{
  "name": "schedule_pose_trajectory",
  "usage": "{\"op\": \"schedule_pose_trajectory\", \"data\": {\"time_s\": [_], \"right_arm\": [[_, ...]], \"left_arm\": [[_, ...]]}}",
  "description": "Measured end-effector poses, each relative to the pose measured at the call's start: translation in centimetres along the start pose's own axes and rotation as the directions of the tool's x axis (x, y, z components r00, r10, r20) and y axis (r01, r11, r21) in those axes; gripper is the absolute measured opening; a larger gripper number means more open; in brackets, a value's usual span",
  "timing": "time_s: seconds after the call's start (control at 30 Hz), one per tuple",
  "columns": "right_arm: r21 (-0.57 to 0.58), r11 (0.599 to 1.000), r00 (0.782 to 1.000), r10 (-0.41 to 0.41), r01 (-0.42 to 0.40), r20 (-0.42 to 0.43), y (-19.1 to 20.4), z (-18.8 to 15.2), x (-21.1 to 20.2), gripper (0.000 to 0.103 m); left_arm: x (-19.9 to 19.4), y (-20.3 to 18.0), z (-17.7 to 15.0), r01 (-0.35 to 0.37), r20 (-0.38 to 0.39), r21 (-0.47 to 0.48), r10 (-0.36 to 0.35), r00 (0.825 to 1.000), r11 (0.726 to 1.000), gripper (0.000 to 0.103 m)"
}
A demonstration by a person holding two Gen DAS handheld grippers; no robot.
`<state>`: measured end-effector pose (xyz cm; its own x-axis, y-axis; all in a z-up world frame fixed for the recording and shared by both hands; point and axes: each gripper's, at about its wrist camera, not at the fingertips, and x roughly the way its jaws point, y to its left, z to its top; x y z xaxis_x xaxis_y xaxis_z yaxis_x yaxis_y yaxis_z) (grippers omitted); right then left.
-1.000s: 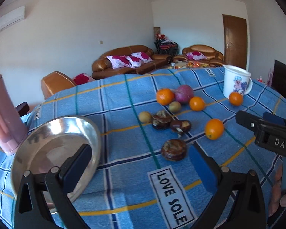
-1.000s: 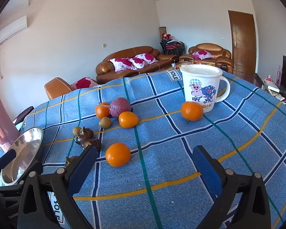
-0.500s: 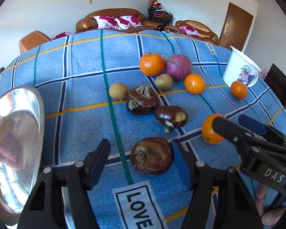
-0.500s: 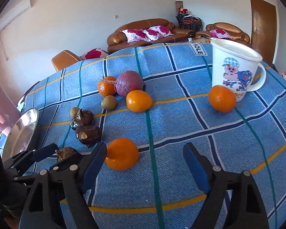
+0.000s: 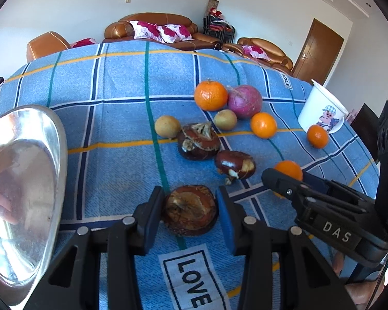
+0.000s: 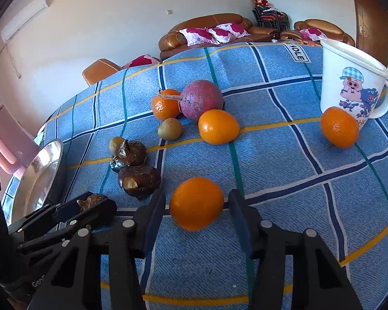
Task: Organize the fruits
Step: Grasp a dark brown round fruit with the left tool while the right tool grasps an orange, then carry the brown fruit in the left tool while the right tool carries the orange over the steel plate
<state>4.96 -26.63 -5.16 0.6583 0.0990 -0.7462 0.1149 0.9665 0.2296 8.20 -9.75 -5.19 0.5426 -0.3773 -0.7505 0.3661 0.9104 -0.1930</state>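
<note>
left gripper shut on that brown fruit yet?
Shut on it, apparently: both pads touch the sides of the brown fruit between the left gripper fingers, which rests on the tablecloth.

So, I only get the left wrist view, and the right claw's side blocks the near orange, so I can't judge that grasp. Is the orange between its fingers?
Observer: Yes. In the right wrist view the orange rests on the cloth between the right claw fingers, with a sliver of gap on each side.
Operator: Does the white mug have a handle? I see none.
Observer: Yes, the white mug has a handle on its right side, turned away from your camera.
Operator: Here my left claw grips the brown fruit. Is there anything beyond the metal plate?
Observer: A pink object stands just behind the metal plate.
</note>
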Motion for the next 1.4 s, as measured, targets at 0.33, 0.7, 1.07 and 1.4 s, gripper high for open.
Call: {"op": "schedule_pose_trajectory", "data": {"time_s": [0.33, 0.7, 1.07, 1.4], "right_arm": [[0.002, 0.999, 0.996, 0.034, -0.035, 0.079, 0.0, -0.6, -1.8, 0.041], [0.005, 1.0, 0.987, 0.021, -0.022, 0.158, 2.7, -3.0, -4.6, 0.041], [-0.132, 0.989, 0.969, 0.092, -0.063, 0.229, 12.2, -4.0, -5.4, 0.041], [-0.222, 0.961, 0.966, 0.201, -0.162, 0.163, 21.6, -3.5, -1.1, 0.042]], "left_arm": [[-4.0, 0.5, -1.3, -0.126, 0.143, 0.09, 0.112, 0.983, 0.988, 0.043], [-8.6, 5.0, -2.2, -0.143, 0.23, 0.054, 0.127, 0.965, 0.988, 0.043], [-11.1, 12.3, -2.5, -0.222, 0.264, -0.038, 0.224, 0.938, 0.974, 0.043], [-11.7, 17.7, -2.7, -0.303, 0.242, -0.123, 0.325, 0.914, 0.945, 0.043]]}}
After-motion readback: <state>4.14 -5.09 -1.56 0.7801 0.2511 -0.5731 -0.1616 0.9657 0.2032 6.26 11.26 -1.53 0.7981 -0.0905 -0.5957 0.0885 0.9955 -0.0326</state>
